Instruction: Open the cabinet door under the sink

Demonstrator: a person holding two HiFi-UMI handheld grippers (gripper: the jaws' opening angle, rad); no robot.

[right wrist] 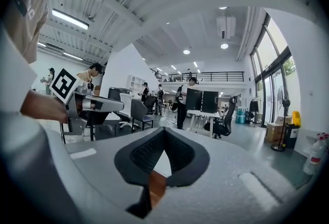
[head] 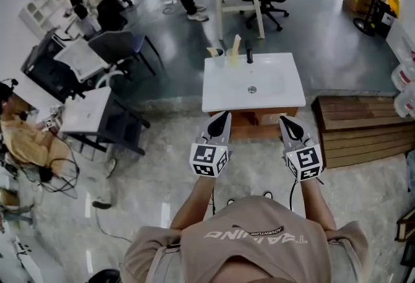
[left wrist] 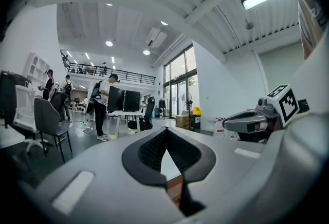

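Left gripper [head: 221,121] and right gripper [head: 290,124] are pointing level, side by side, at the wooden cabinet [head: 250,124], which is sitting under the white sink [head: 220,95]. Both are keeping their jaws pressed together and are gripping nothing. Cannot tell whether either is touching the cabinet.

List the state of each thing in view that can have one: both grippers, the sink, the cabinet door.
Grey left gripper: shut, empty.
Grey right gripper: shut, empty.
White rectangular sink basin: empty.
Brown wooden cabinet door under the sink: seems closed; nothing swung out.
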